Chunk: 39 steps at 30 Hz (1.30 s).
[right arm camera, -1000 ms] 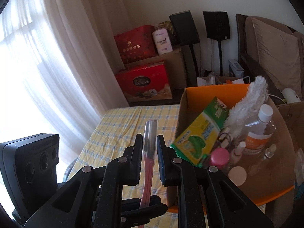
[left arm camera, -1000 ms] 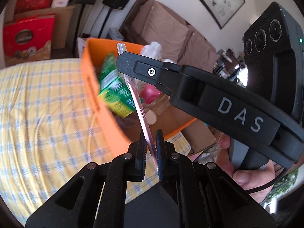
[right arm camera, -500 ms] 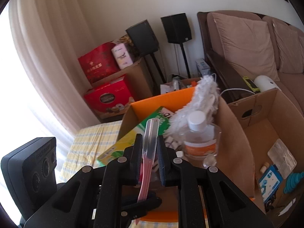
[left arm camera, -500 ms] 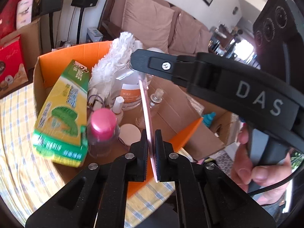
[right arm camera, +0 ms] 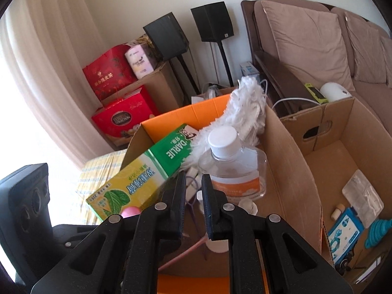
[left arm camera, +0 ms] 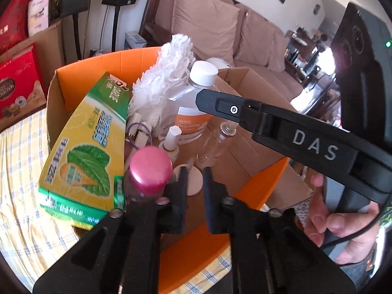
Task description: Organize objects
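The thin pink strip (right arm camera: 186,250) lies slanted in the orange box (right arm camera: 196,112). Your left gripper (left arm camera: 196,171), angled down, has just been opening, empty; your right gripper (right arm camera: 193,178) is nearly closed, empty.

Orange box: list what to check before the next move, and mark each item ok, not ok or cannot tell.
1. Left gripper empty: ok. Its jaws have just been opening and nothing is between them.
2. Right gripper empty: ok. Its jaws are nearly closed with nothing between them.
3. Thin pink stick inside the orange box: ok. It slants below the right fingers.
4. Pink stick lying settled: cannot tell, as its ends are hidden.
5. Clear bottle upright: ok.
6. Darlie box lying flat: not ok. It leans tilted against the box wall.
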Tool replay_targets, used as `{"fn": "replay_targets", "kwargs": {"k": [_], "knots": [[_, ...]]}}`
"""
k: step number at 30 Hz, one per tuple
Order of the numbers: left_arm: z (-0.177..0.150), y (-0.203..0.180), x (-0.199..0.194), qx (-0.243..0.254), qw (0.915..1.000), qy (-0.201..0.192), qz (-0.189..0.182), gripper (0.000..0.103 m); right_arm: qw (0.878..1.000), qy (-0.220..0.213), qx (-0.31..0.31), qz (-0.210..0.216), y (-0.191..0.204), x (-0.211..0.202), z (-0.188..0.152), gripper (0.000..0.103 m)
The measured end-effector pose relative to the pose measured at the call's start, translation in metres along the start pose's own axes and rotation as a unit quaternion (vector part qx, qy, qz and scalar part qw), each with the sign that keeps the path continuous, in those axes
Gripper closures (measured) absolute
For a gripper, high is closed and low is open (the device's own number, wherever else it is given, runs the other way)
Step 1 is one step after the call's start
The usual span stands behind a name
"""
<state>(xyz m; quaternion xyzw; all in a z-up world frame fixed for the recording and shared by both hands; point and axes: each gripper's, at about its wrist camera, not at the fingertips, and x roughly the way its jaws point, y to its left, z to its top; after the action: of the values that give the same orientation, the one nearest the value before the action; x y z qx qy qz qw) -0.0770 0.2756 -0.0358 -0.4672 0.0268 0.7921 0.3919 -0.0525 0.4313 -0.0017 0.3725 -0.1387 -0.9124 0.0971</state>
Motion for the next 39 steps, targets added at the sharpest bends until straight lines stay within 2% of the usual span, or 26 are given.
{"fn": "replay_targets", "kwargs": {"k": [4,6,8,10,14,19,21,23,25,28,31,35,39], "knots": [[-0.007,-0.001,-0.018,0.002,1.0,-0.005,0.005,0.082,1.0,0.0,-0.003,0.0,0.002,-0.007,-0.003,0.088],[-0.01,-0.001,-0.031,0.005,0.9998,-0.014,0.01,0.077,1.0,-0.002,-0.012,-0.008,0.005,-0.011,-0.006,0.086],[-0.017,0.001,-0.048,0.004,0.9993,-0.03,0.023,0.067,1.0,-0.006,-0.021,-0.017,0.01,-0.017,-0.009,0.073],[-0.025,0.006,-0.067,-0.004,0.9983,-0.046,0.037,0.061,0.999,-0.009,-0.029,-0.024,0.016,-0.022,-0.013,0.048],[-0.037,0.02,-0.095,-0.027,0.9957,-0.066,0.059,0.046,0.998,-0.013,-0.055,-0.034,0.032,-0.03,-0.019,0.045],[-0.049,0.039,-0.119,-0.056,0.9909,-0.087,0.087,0.038,0.997,-0.017,-0.068,-0.03,0.047,-0.038,-0.026,0.035],[-0.053,0.045,-0.128,-0.066,0.9891,-0.092,0.094,0.031,0.997,-0.016,-0.075,-0.031,0.055,-0.04,-0.029,0.027],[-0.057,0.049,-0.136,-0.073,0.9874,-0.099,0.099,0.017,0.996,-0.017,-0.08,-0.025,0.062,-0.041,-0.033,0.024],[-0.062,0.054,-0.141,-0.083,0.9858,-0.104,0.103,0.012,0.997,-0.015,-0.075,-0.011,0.067,-0.042,-0.038,0.019],[-0.069,0.06,-0.144,-0.092,0.9837,-0.104,0.115,0.012,0.997,-0.017,-0.075,-0.005,0.074,-0.044,-0.046,0.016],[-0.077,0.063,-0.148,-0.097,0.9815,-0.109,0.124,0.0,0.996,-0.015,-0.084,-0.012,0.081,-0.045,-0.053,0.013],[-0.088,0.066,-0.158,-0.105,0.9771,-0.122,0.139,0.0,0.995,-0.011,-0.1,-0.025,0.09,-0.046,-0.064,0.001],[-0.097,0.065,-0.166,-0.104,0.9726,-0.126,0.166,0.0,0.993,-0.012,-0.116,-0.035,0.099,-0.049,-0.073,0.001]]}}
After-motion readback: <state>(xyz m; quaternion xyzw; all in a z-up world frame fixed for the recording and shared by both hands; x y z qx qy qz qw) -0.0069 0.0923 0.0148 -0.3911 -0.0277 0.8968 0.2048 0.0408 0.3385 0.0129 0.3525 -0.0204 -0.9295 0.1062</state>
